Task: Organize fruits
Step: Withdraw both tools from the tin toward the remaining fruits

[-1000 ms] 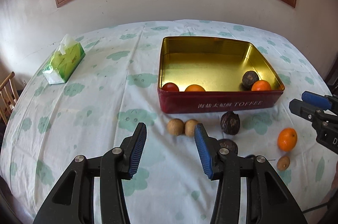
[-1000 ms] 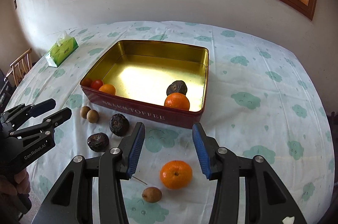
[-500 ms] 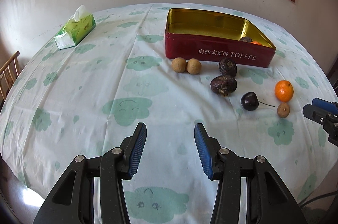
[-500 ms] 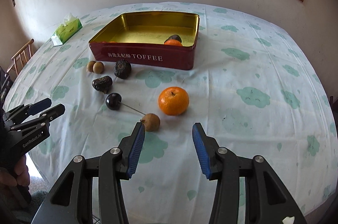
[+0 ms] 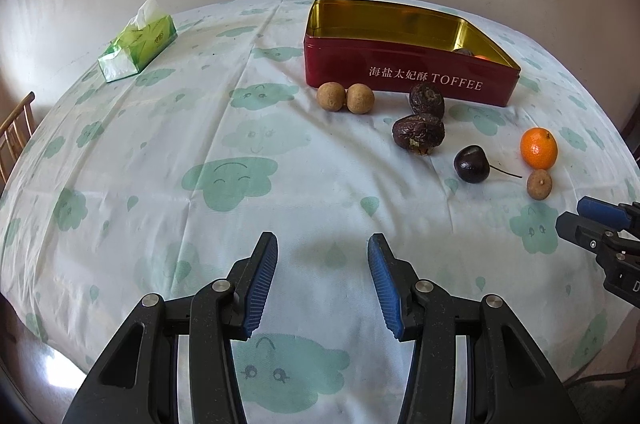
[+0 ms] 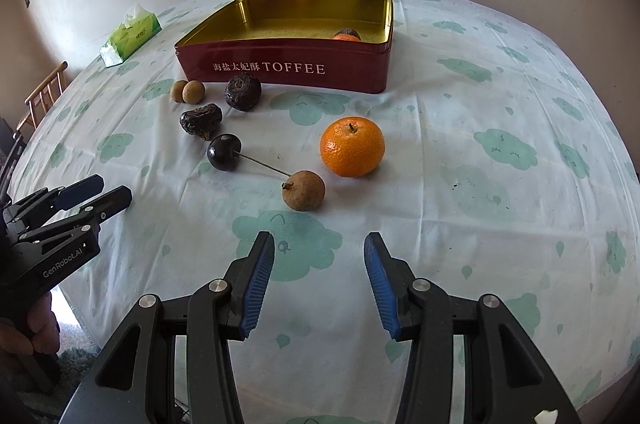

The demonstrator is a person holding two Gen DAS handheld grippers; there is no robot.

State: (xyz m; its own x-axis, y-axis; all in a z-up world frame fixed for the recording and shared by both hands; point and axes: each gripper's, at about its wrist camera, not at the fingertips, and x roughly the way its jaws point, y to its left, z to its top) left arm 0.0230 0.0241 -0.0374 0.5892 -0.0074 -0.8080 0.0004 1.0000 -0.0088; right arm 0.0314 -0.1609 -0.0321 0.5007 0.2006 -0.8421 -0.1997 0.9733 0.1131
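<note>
A red toffee tin (image 5: 408, 79) (image 6: 288, 73) with a gold inside stands at the far side of the table, with a dark fruit and an orange (image 6: 346, 36) showing in it. In front of it lie two longans (image 5: 346, 97) (image 6: 187, 91), two wrinkled dark fruits (image 5: 418, 133) (image 6: 242, 91), a dark cherry (image 5: 471, 163) (image 6: 224, 151), a mandarin (image 5: 538, 147) (image 6: 352, 146) and a third longan (image 5: 539, 184) (image 6: 303, 190). My left gripper (image 5: 322, 280) (image 6: 98, 189) is open and empty, low over the near cloth. My right gripper (image 6: 319, 278) (image 5: 576, 216) is open and empty, just short of the third longan.
A green tissue pack (image 5: 138, 41) (image 6: 130, 35) lies at the far left. A wooden chair (image 5: 14, 131) (image 6: 42, 95) stands past the table's left edge. The cloud-print cloth (image 5: 224, 179) covers the round table. A wall with a window rises behind.
Both grippers have pulled back from the tin and dropped lower toward the near edge of the table. The fruit has not moved. Both stay open.
</note>
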